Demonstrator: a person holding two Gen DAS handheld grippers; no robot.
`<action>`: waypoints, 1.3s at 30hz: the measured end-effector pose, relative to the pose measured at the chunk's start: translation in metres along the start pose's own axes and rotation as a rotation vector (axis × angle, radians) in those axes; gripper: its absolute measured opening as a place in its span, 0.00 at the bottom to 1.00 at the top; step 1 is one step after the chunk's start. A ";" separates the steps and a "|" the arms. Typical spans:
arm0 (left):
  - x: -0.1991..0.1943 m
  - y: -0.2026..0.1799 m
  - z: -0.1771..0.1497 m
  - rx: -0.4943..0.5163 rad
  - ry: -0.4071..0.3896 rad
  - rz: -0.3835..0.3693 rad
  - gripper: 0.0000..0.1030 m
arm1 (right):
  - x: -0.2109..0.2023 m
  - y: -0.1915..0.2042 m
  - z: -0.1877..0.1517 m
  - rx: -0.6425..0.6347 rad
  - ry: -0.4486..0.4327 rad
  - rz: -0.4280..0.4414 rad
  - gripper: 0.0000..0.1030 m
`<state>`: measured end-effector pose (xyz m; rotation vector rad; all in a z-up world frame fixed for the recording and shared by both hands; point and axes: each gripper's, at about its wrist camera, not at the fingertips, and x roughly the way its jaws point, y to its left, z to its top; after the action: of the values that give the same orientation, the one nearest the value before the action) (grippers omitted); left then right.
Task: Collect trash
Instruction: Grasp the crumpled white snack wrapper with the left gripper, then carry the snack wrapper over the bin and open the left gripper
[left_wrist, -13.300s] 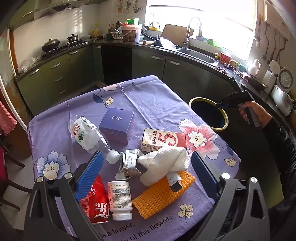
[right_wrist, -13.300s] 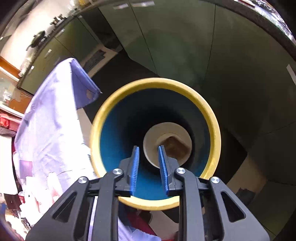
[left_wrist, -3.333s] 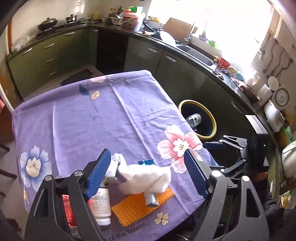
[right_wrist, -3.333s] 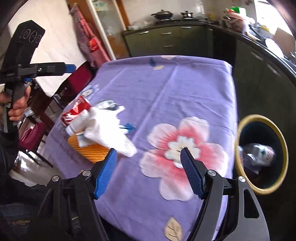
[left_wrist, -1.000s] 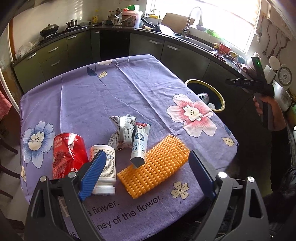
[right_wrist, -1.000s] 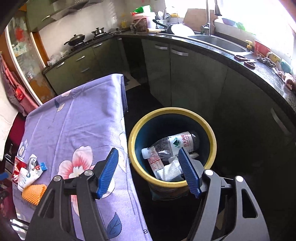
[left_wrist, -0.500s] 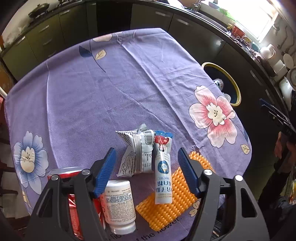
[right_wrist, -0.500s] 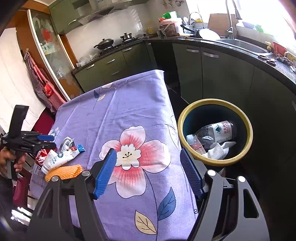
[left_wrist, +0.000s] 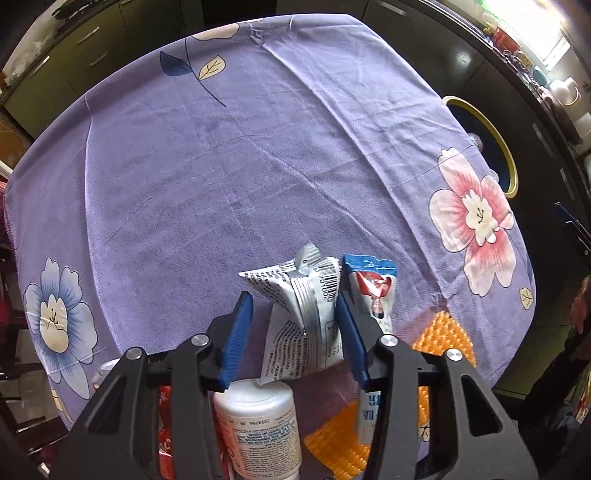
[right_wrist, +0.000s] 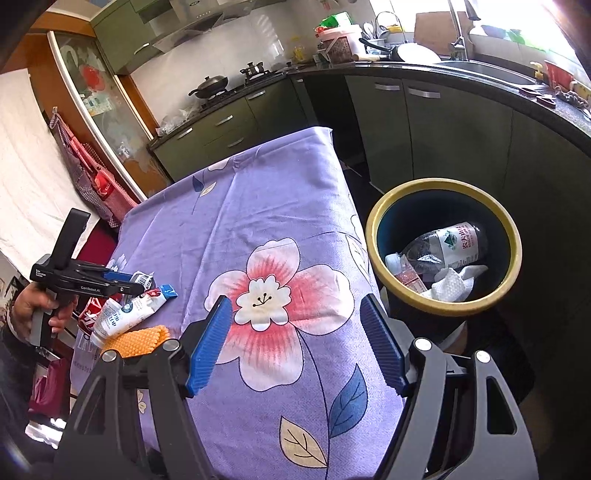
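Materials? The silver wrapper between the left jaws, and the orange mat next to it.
Silver wrapper: probably metallised plastic film, glossy; it holds sharp creases and reflects light in streaks, with a crimped seal at the top. Orange mat: likely soft rubber or silicone, matte; the surface is a regular grid of moulded nubs. Neither is certain from looks alone.

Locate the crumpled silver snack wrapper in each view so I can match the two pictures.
Left wrist: the silver snack wrapper sits low centre, between the pads of the left claw.
Right wrist: only a corner shows at far left, beyond the left claw, beside the tube.
Shared landmark: the yellow-rimmed bin, right edge in the left view, right of centre in the right view.
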<state>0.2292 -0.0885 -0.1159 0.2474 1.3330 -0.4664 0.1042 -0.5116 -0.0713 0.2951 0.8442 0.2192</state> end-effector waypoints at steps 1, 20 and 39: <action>0.000 0.002 0.001 -0.004 0.002 0.003 0.41 | 0.001 -0.001 0.000 0.002 0.002 0.001 0.69; 0.014 -0.013 -0.003 0.083 0.013 0.080 0.36 | 0.008 0.001 -0.004 0.023 0.004 0.040 0.69; -0.053 -0.068 0.019 0.226 -0.161 0.159 0.32 | -0.015 -0.029 -0.008 0.099 -0.060 0.021 0.69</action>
<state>0.2053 -0.1471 -0.0536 0.4898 1.0940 -0.4917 0.0911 -0.5424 -0.0759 0.4018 0.7937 0.1869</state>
